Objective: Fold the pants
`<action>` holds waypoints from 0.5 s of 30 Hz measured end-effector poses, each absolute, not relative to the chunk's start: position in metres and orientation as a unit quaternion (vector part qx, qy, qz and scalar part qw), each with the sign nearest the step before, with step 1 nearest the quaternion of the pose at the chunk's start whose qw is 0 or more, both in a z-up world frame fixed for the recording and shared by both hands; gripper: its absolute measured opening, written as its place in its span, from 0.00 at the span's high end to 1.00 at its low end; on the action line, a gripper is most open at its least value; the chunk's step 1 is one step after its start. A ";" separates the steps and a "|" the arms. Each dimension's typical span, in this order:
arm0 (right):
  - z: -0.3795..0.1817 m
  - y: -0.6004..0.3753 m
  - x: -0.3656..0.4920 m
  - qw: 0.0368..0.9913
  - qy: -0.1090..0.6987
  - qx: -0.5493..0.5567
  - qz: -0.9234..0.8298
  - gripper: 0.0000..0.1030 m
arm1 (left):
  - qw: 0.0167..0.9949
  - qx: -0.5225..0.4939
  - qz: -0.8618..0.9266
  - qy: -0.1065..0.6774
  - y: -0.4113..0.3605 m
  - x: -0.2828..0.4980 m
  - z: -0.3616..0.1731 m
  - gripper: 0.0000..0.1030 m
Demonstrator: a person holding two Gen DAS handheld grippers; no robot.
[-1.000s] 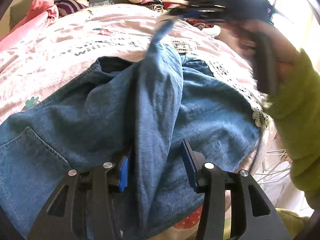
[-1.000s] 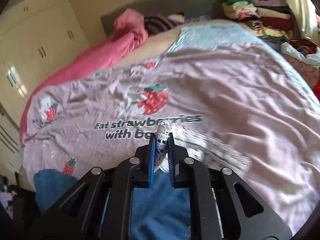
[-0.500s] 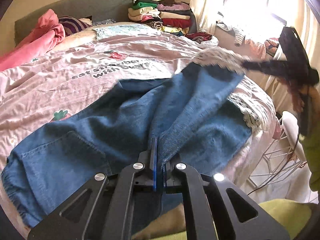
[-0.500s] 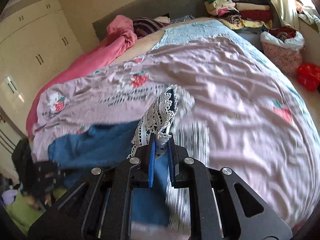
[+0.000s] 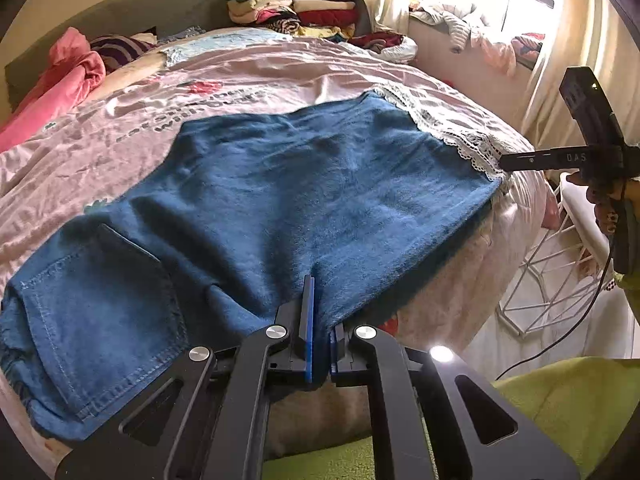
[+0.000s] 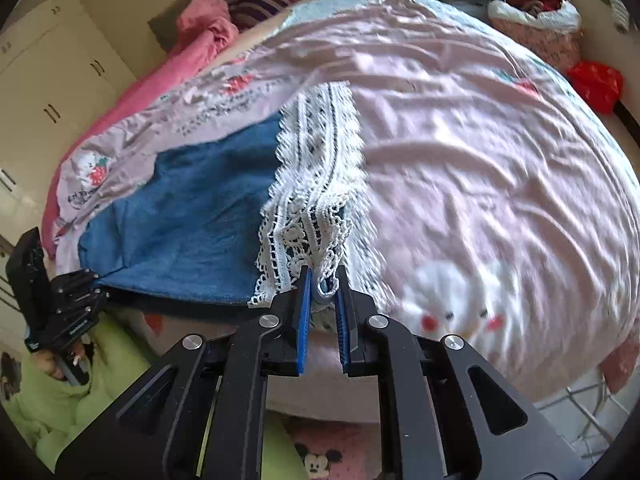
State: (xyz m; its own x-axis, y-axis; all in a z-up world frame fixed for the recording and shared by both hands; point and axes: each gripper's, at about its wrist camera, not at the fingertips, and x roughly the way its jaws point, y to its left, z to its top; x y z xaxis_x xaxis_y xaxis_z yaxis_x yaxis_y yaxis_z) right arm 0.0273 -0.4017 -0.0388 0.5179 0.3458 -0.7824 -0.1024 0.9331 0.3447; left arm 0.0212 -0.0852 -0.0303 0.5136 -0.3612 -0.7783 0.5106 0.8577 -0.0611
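Denim pants (image 5: 280, 200) lie spread flat on bed (image 5: 280, 68), near front edge. Left tool (image 5: 319, 320) clamped on pants' near edge; right tool (image 6: 323, 294) pinches white lace hem (image 6: 316, 184) w/ blue pads.

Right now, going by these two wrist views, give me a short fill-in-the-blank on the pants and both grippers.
1. The left gripper is shut on the blue ____ of the pants.
2. The right gripper pinches the white ____ hem.
3. The pants lie spread on a ____ bedspread.
4. The back pocket shows only in the ____ wrist view.

Missing words: denim; lace; pink; left
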 end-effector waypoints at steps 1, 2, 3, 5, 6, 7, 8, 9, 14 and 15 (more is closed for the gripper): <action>-0.043 -0.403 0.028 0.860 0.477 0.133 0.126 0.94 | 0.863 0.090 -0.252 0.428 -0.087 0.022 -0.033 0.93; -0.047 -0.404 0.029 0.857 0.481 0.137 0.124 0.94 | 0.861 0.092 -0.252 0.432 -0.088 0.023 -0.035 0.93; -0.049 -0.405 0.028 0.855 0.484 0.139 0.122 0.94 | 0.859 0.097 -0.252 0.435 -0.089 0.023 -0.037 0.93; -0.052 -0.406 0.028 0.852 0.490 0.138 0.121 0.94 | 0.856 0.106 -0.251 0.438 -0.092 0.022 -0.041 0.93; -0.053 -0.405 0.029 0.850 0.494 0.137 0.122 0.93 | 0.855 0.108 -0.250 0.441 -0.093 0.022 -0.042 0.93; -0.053 -0.404 0.030 0.848 0.498 0.133 0.125 0.91 | 0.854 0.106 -0.247 0.445 -0.093 0.023 -0.044 0.91; -0.051 -0.402 0.030 0.849 0.498 0.123 0.126 0.91 | 0.853 0.101 -0.248 0.448 -0.092 0.025 -0.046 0.86; -0.050 -0.402 0.030 0.851 0.497 0.118 0.125 0.89 | 0.852 0.098 -0.250 0.450 -0.091 0.025 -0.046 0.81; -0.025 -0.407 0.023 0.873 0.471 0.092 0.092 0.64 | 0.860 0.085 -0.250 0.437 -0.080 0.015 -0.032 0.36; -0.015 -0.408 0.021 0.882 0.454 0.087 0.089 0.63 | 0.864 0.076 -0.247 0.431 -0.073 0.012 -0.026 0.34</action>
